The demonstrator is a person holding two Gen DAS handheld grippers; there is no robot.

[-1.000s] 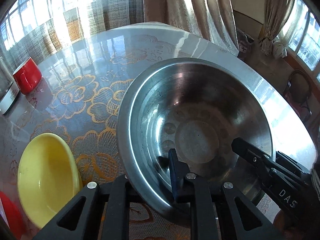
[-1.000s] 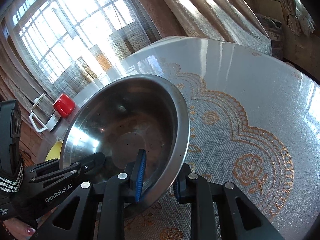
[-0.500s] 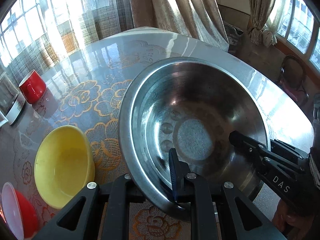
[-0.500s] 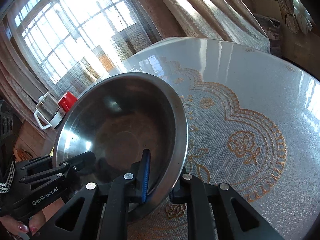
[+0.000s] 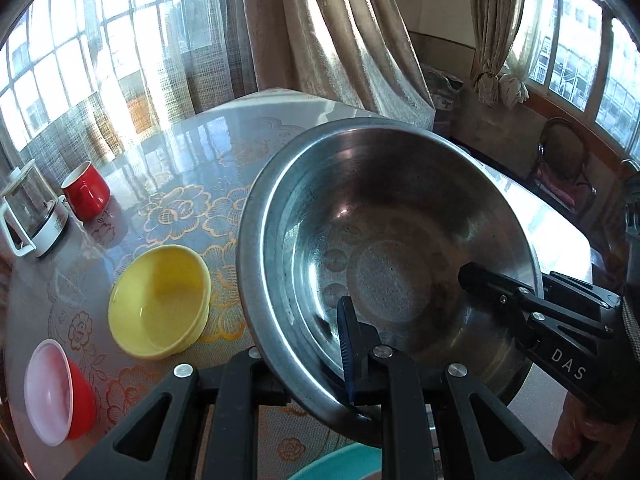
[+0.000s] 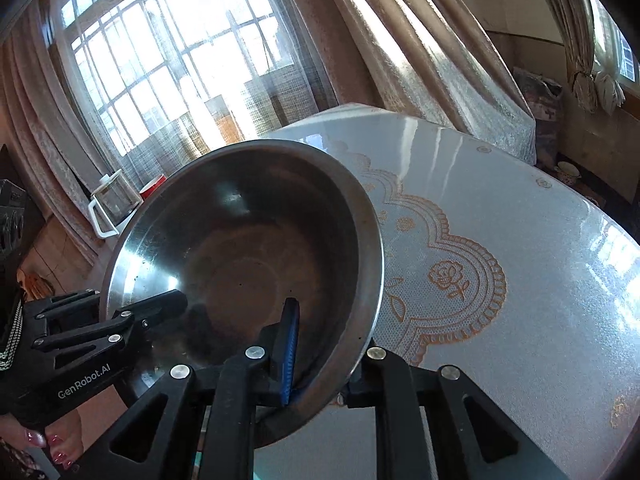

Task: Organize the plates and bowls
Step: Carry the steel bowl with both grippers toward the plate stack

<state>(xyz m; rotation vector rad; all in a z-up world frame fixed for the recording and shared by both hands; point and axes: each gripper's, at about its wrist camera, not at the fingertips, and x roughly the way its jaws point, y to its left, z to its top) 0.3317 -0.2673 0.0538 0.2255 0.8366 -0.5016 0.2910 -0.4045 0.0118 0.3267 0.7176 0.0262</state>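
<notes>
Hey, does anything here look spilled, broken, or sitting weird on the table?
Nothing spilled or broken. The one oddity is the steel bowl: it's tilted and off the table, pinched at its rim by the left gripper and right gripper. The yellow bowl and red bowl also look tipped.

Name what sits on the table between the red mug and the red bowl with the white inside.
The yellow bowl, seen in the left wrist view, between the red mug and the red bowl.
</notes>
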